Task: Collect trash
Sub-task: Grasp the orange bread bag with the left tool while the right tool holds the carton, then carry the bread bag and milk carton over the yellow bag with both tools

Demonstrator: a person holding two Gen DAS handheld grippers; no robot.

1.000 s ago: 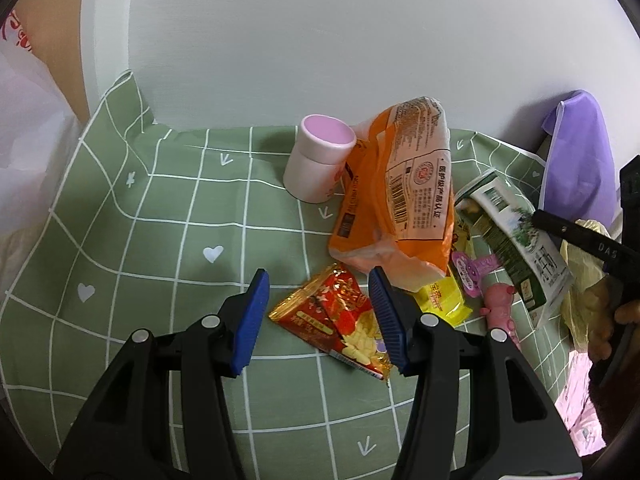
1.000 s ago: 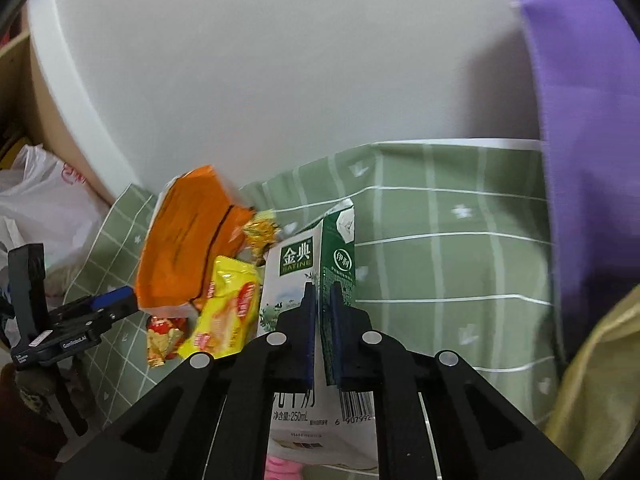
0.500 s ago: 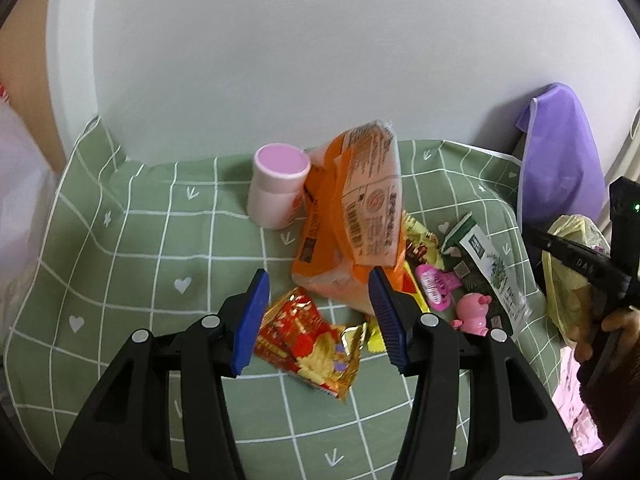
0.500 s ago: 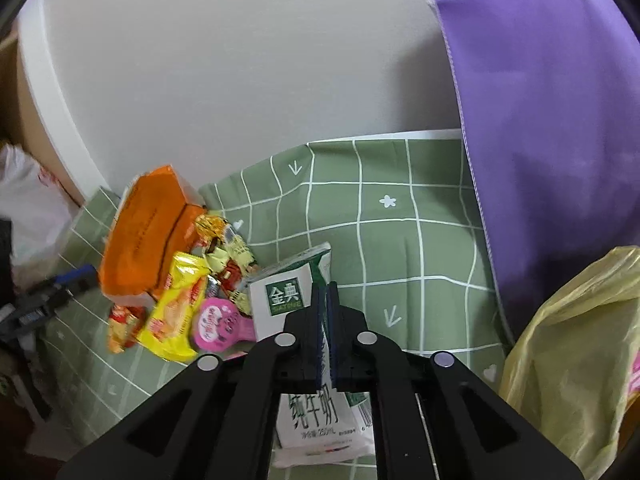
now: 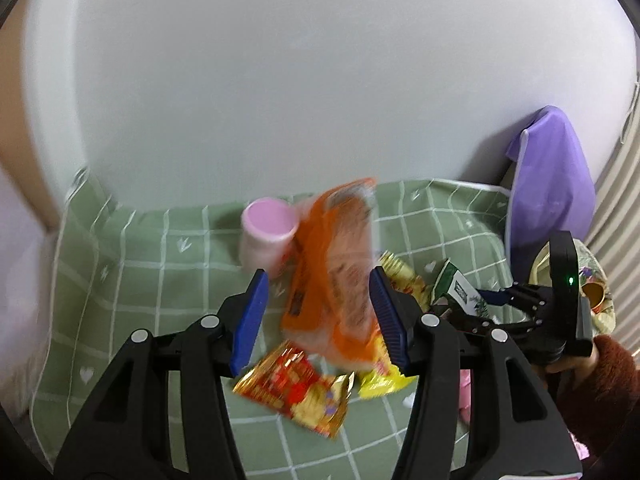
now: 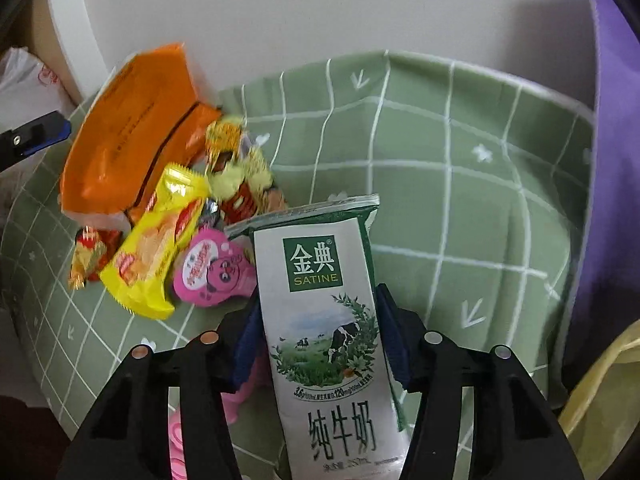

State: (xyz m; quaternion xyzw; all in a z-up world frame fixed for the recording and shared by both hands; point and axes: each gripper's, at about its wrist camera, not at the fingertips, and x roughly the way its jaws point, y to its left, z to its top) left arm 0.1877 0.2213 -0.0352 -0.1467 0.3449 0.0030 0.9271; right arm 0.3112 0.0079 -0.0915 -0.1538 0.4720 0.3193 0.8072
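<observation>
The right wrist view gave the plainest look at the milk carton [image 6: 332, 328]: it stood between the blue pads of the right gripper [image 6: 318, 336], whose jaws were opening, so the pads looked to be just parting from its sides. The left wrist view showed only the carton's top, small and off to the right, beside that same gripper in a hand [image 5: 576, 360] with a dark red sleeve.

The left gripper [image 5: 316, 316] hung with its jaws wide and nothing between them, above the wrappers. Beyond its pads, and blurred, an orange bag [image 5: 336, 272] leaned by a pink cup [image 5: 268, 236] toward the back edge of the green checked cloth [image 5: 160, 264]; the cup did not show in the right view. A red snack packet [image 5: 296, 392] lay nearest the left gripper, with a yellow packet [image 5: 380, 376] just beside it.

Only the right view made out a pink pig-faced lid [image 6: 212, 270] touching the yellow packet, and a crumpled gold wrapper [image 6: 236, 160] behind them.

The cloth covered the surface up to a plain white wall [image 5: 320, 80]. A purple cloth [image 5: 548, 184] hung at the right edge, with a yellow plastic bag [image 6: 600, 400] below it. A white plastic bag [image 6: 28, 84] sat past the left edge.
</observation>
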